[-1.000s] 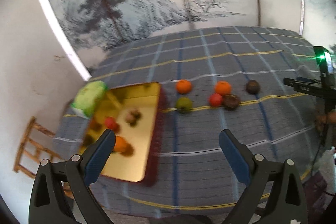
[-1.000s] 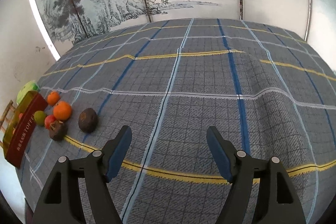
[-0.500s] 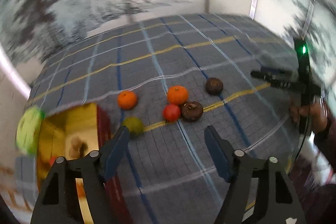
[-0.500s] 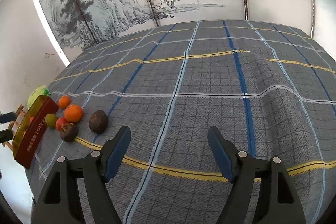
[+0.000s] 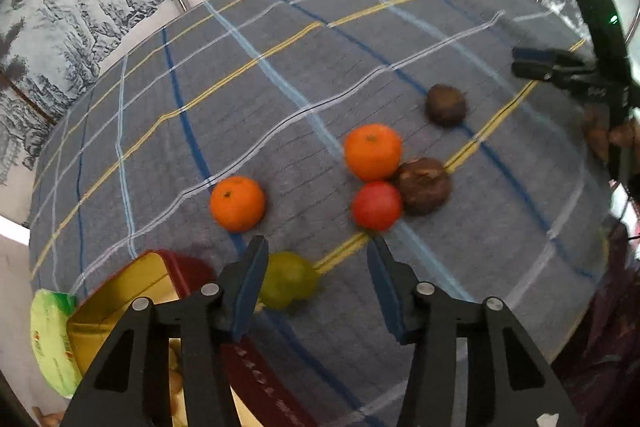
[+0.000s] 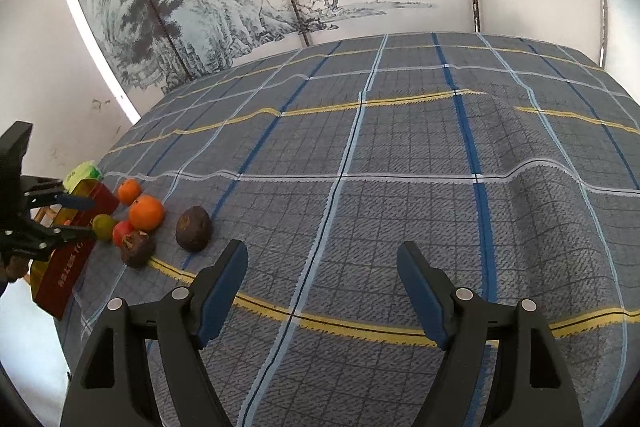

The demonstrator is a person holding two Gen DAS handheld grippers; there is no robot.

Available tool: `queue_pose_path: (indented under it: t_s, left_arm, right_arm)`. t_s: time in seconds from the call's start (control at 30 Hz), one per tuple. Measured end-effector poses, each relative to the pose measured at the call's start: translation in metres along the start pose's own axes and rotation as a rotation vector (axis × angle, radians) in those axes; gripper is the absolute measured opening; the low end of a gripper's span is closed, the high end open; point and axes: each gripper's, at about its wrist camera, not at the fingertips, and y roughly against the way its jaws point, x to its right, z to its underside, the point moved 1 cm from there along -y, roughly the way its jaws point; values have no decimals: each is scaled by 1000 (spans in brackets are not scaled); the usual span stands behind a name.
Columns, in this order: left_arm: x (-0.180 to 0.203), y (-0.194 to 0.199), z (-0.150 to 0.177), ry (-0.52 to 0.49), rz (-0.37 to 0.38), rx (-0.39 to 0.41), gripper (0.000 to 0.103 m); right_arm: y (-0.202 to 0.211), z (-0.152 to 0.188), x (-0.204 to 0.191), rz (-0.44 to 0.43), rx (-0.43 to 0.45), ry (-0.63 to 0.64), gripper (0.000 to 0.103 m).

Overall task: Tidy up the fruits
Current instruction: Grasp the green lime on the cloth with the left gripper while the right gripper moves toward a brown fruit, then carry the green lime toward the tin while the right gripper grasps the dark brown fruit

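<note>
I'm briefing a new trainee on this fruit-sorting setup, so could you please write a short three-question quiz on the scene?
1. True or false: the red fruit lies apart from every other fruit.
2. How many fruits lie loose on the plaid cloth?
3. Which fruit sits between the left gripper's fingers: (a) small orange, (b) green fruit, (c) far brown fruit?

Key: 1. False; it touches the big orange. 2. Six. 3. (b).
</note>
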Motion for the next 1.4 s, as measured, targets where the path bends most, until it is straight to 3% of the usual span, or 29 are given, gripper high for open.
queue_pose_path:
  t_s: [0.2, 0.23, 0.27, 0.47, 0.73, 0.93, 1.17, 1.3, 1.33, 1.4]
  left_arm:
    - [-9, -13, 11, 41, -12, -20, 47]
    - [-9, -14, 11, 45, -16, -20, 44]
    - [-7, -15, 13, 50, -28, -20, 33]
    - [6, -5, 18, 155, -116, 16, 33]
    - [47, 37, 27, 433, -53, 135, 33]
    - [74, 53, 28, 517, -59, 173, 33]
    - [76, 61, 33, 576, -45, 178, 33]
    - [75, 64, 35, 577, -55, 178, 33]
    - [74, 64, 35, 574, -60, 180, 33]
    - [75, 67, 35, 571, -79, 185, 33]
  right_arm:
    - [-4, -1, -1, 0, -16, -3, 78]
    - [-5, -1, -1, 0, -19, -4, 78]
    - [-6, -1, 0, 1, -23, -4, 78]
    - [-9, -1, -1, 6, -31, -5, 78]
    - [-9, -1, -4, 4, -21, 14, 78]
    - [-13, -11, -41, -105, -71, 129, 69]
    - [-42, -20, -98, -142, -93, 310, 66]
    - [-66, -19, -106, -106, -123, 354, 59]
    - [-72, -18, -106, -106, -144, 356, 48]
    - [-76, -18, -108, -104, -154, 362, 37]
